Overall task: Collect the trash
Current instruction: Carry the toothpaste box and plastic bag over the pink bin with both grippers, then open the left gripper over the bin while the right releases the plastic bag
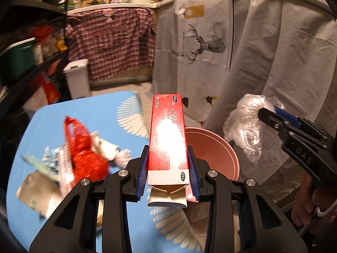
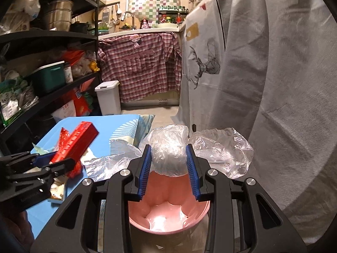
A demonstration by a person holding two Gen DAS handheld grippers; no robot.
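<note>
Blurring hides the trash pile (image 1: 69,158) on the blue table (image 1: 88,113). Left gripper (image 1: 167,172) clamps a red box (image 1: 167,135) beside the pink bin (image 2: 168,210); right gripper (image 2: 168,166) pinches a clear bag (image 2: 168,147) over it.

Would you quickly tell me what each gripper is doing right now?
Left gripper: closed on the red carton.
Right gripper: closed on the clear plastic bag, above the pink bin.

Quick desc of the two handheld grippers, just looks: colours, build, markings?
Both match: the left gripper and right gripper have black plastic linkage arms with silver pivot bolts and cut-out slots, and blue ribbed pads on the fingers. The right one's body carries raised "DAS" lettering. No sleeve shows.
</note>
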